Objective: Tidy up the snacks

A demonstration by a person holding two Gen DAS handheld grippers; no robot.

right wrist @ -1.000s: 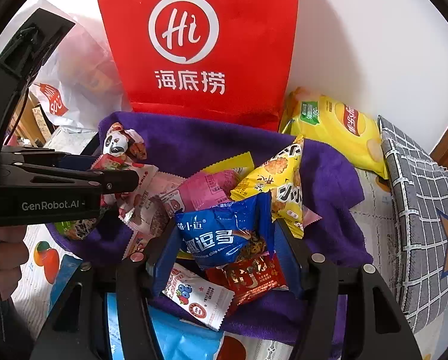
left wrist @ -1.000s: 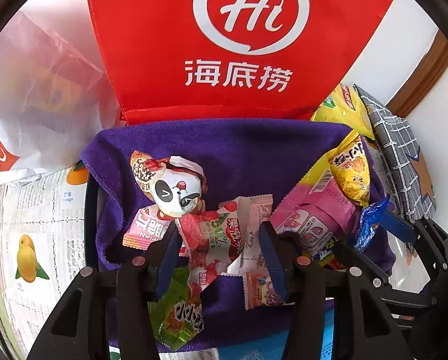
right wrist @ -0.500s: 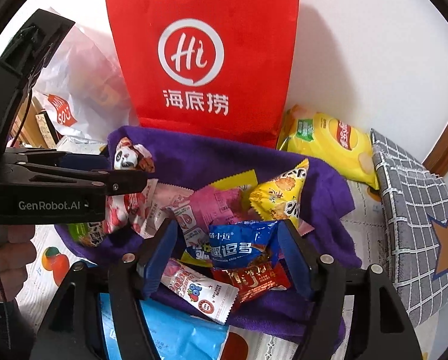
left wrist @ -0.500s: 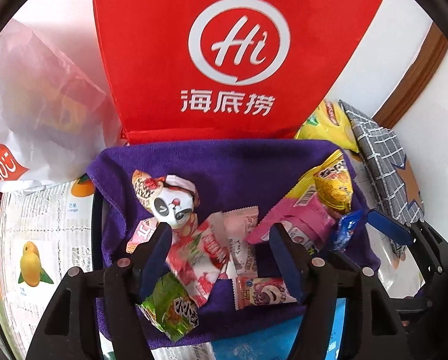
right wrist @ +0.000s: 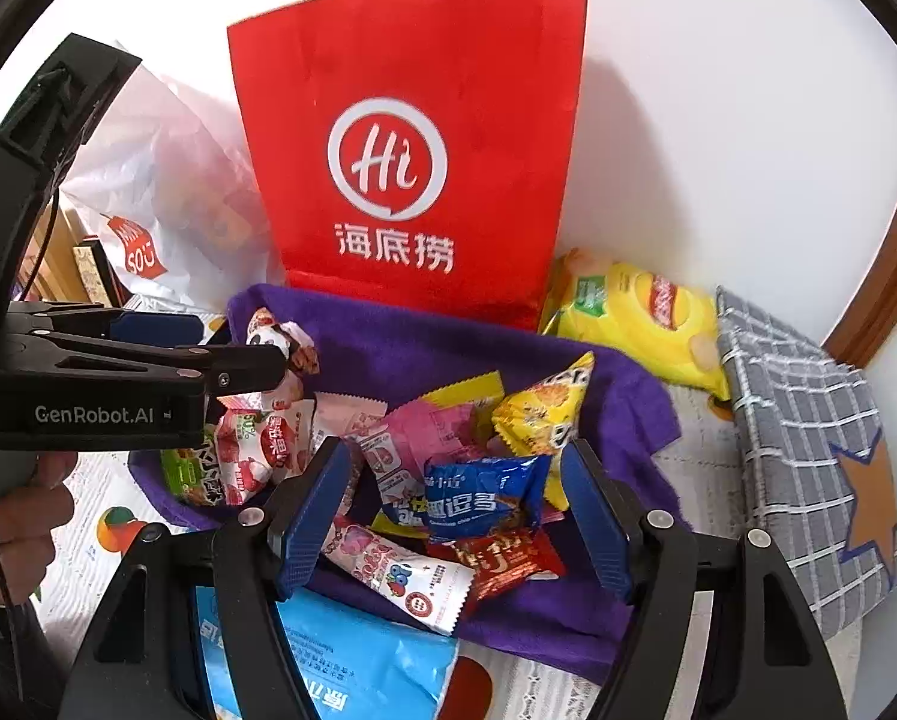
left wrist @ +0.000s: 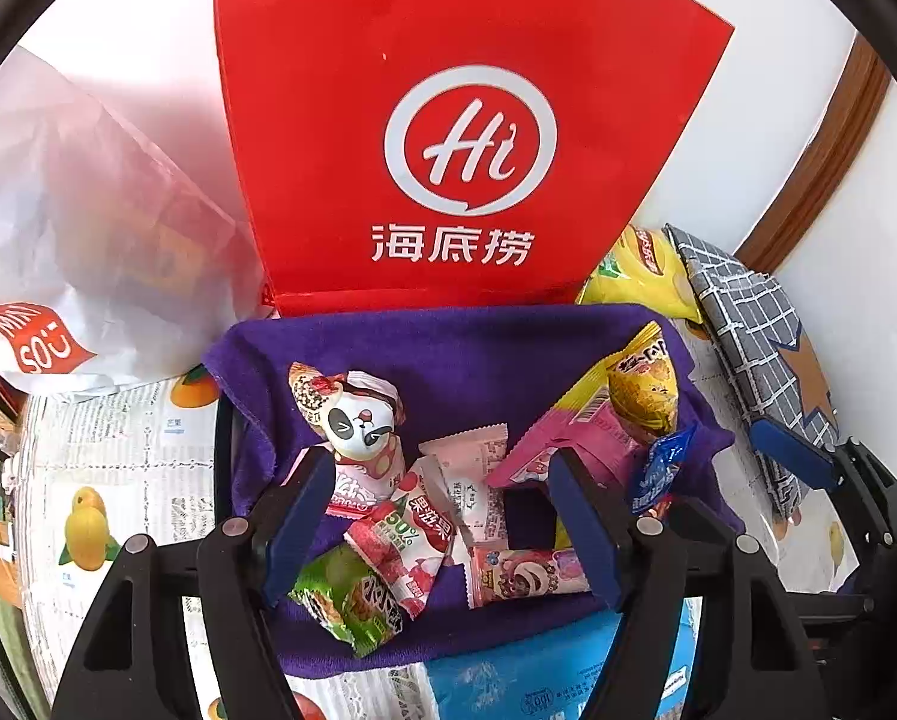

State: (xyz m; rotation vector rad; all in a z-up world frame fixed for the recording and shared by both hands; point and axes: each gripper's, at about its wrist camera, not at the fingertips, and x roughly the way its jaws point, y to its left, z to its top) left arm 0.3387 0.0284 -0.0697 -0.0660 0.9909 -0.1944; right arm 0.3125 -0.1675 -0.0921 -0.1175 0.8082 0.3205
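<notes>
Snacks [left wrist: 400,534] lie heaped on a purple cloth [left wrist: 460,360] beneath the left tongs [left wrist: 442,516], whose jaws have just been opening and grip nothing. Right-wrist view: the right tongs [right wrist: 454,516], jaws likewise just widened, hang empty over a blue packet [right wrist: 478,498], a red bag [right wrist: 412,150] standing beyond.

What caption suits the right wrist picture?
Open right gripper above snack packets on a purple cloth, red paper bag behind.
</notes>
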